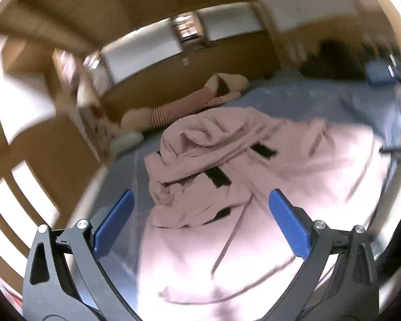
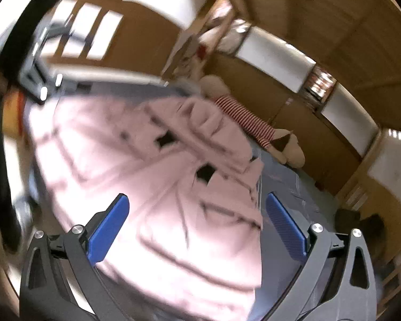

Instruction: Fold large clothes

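Observation:
A large pale pink garment (image 1: 227, 187) with small black patches lies rumpled on a blue bed sheet (image 1: 320, 99). My left gripper (image 1: 200, 200) hovers above its near part, open, with nothing between the blue pads (image 1: 286, 219). In the right wrist view the same pink garment (image 2: 147, 187) spreads across the bed, its bunched part toward the far side. My right gripper (image 2: 197, 203) is open above it and holds nothing. The other gripper (image 2: 37, 61) shows blurred at the upper left. Both views are motion-blurred.
A plush toy in a red-striped shirt (image 1: 173, 107) lies at the far edge of the bed, also in the right wrist view (image 2: 243, 117). Wooden panelled walls (image 1: 227, 61) with white panels surround the bed. A dark shape (image 1: 331, 58) sits at the far right corner.

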Motion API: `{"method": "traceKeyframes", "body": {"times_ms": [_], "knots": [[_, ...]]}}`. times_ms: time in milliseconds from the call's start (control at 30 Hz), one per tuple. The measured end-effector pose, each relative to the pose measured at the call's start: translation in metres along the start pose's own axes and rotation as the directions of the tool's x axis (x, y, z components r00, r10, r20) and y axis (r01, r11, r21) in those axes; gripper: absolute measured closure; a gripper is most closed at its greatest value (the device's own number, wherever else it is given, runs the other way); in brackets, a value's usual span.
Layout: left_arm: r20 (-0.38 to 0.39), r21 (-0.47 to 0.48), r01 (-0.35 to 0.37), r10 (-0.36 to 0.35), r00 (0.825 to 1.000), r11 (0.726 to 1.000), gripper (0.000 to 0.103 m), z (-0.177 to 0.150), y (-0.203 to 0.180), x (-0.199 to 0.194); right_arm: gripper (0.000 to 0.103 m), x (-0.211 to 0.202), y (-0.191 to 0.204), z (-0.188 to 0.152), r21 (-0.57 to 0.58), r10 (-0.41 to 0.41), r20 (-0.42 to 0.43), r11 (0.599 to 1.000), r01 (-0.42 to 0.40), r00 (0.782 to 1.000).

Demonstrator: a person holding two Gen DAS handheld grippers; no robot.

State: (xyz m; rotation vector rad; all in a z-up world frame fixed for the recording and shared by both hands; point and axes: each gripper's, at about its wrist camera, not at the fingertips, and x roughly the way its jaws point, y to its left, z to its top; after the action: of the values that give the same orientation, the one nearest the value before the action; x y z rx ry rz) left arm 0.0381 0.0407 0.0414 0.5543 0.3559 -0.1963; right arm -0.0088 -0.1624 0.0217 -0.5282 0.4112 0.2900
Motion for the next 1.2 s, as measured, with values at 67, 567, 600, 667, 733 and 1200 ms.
{"method": "traceKeyframes", "body": {"times_ms": [67,567,600,667,733,1200], "knots": [[0.010,0.127,-0.010,0.009,1.000,0.992,0.002,-0.010,-0.018,-0.008,0.001,0.002,0.017,-0.016,-0.077,0.010,-0.060,0.997,-0.015,0.998],[-0.059,0.572,0.069,-0.043,0.997,0.817,0.002,-0.069,-0.100,-0.010,0.010,0.052,0.123,-0.083,-0.560,-0.138,-0.146,0.828,0.033,0.980],[-0.062,0.570,0.070,-0.042,0.997,0.819,0.002,-0.068,-0.099,-0.008,0.010,0.056,0.124,-0.085,-0.571,-0.149,-0.147,0.820,0.040,0.978],[-0.068,0.565,0.071,-0.040,0.997,0.822,0.002,-0.068,-0.097,-0.006,0.010,0.062,0.125,-0.089,-0.584,-0.165,-0.157,0.811,0.044,0.974],[-0.074,0.563,0.076,-0.041,0.996,0.823,0.002,-0.071,-0.095,-0.006,0.010,0.063,0.127,-0.093,-0.595,-0.174,-0.153,0.802,0.050,0.973],[-0.084,0.572,0.100,-0.063,0.994,0.814,0.002,-0.076,-0.098,-0.001,0.062,0.085,0.113,-0.086,-0.597,-0.285,-0.101,0.784,0.171,0.953]]}}
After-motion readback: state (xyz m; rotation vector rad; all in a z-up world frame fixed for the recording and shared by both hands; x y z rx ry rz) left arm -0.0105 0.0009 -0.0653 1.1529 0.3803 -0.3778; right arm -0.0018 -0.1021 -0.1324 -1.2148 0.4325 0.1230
